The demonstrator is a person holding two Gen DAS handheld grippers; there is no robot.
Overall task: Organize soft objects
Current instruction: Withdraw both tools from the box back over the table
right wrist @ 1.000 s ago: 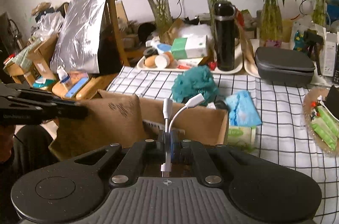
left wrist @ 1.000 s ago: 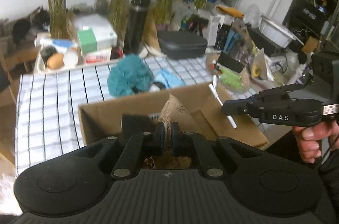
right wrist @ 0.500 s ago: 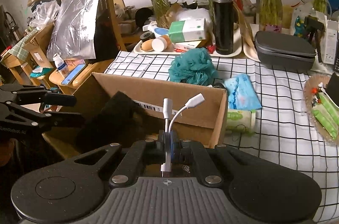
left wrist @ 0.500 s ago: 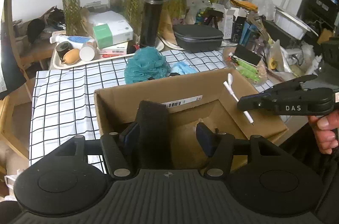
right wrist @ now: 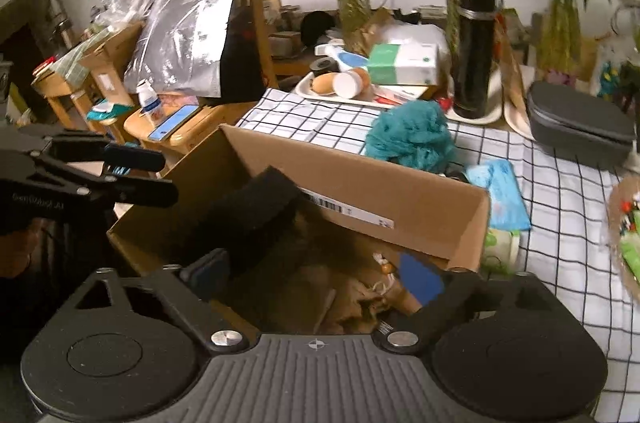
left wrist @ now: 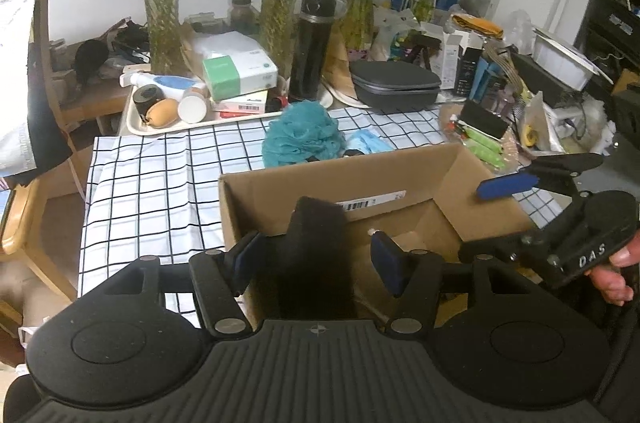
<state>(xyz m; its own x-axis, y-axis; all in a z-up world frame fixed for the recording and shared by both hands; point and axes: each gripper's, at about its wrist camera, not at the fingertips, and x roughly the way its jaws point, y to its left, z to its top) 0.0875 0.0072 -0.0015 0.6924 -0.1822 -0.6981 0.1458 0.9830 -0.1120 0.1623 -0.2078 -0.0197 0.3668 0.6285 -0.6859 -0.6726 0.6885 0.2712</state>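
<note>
An open cardboard box (left wrist: 400,179) (right wrist: 400,191) stands on the checked tablecloth (left wrist: 160,175). A black foam block (left wrist: 316,255) (right wrist: 248,219) leans upright inside it. A burlap pouch (right wrist: 360,303) lies on the box floor. My left gripper (left wrist: 316,259) is open and empty over the box's near edge, its jaws on either side of the foam block. My right gripper (right wrist: 316,275) is open and empty above the box; it also shows in the left wrist view (left wrist: 520,183). A teal mesh sponge (left wrist: 302,135) (right wrist: 410,135) and a blue wipes pack (right wrist: 500,191) lie behind the box.
A tray (left wrist: 136,127) with bottles and boxes, a black flask (left wrist: 312,47), a grey case (left wrist: 396,87) and vases of bamboo (left wrist: 160,15) line the back. Green packets (left wrist: 480,147) sit at right. A wooden stool with a phone (right wrist: 172,123) is left of the table.
My right gripper has opened and the white cable adapter it held is no longer in it. My left gripper opened earlier, and the burlap pouch now lies in the box. Both grippers drew back slightly.
</note>
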